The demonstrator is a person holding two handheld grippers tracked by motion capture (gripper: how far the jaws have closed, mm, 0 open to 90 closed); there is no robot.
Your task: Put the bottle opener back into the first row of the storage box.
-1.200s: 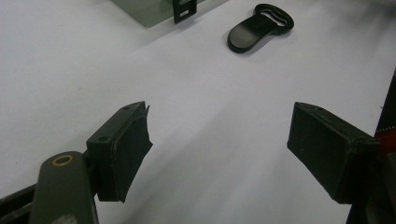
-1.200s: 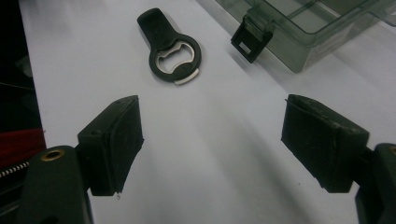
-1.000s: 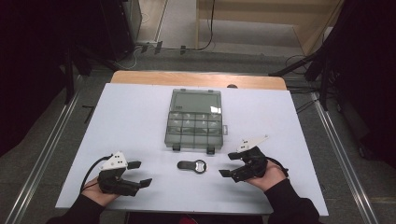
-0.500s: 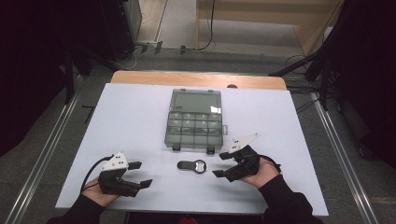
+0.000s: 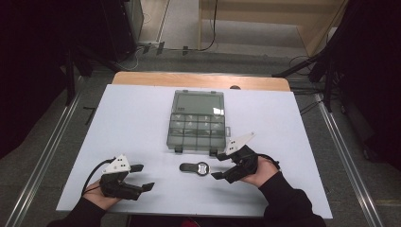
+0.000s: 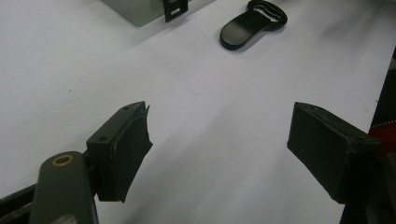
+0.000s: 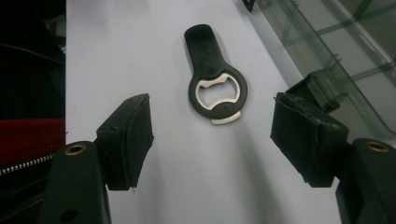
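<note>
A black bottle opener [image 5: 194, 168] with a metal-lined ring lies flat on the white table, handle pointing left in the high view. My right gripper [image 5: 216, 166] sits just right of it, open, and its jaws have just been closing a little with nothing between the pads. In the right gripper view the opener [image 7: 212, 70] lies just beyond the tips of the right gripper [image 7: 212, 135]. My left gripper [image 5: 144, 177] rests open near the front left edge. In the left gripper view the left gripper [image 6: 219, 144] holds nothing, and the opener [image 6: 252, 23] is farther off.
A clear plastic compartment box [image 5: 197, 120] lies shut in the middle of the white table [image 5: 132, 123], its front latches close behind the opener. Its corner [image 7: 336, 56] is near my right gripper's far jaw. A wooden strip edges the table's back.
My right gripper has slid left toward the bottle opener and its jaws have narrowed slightly. The left gripper, the opener and the box have not moved.
</note>
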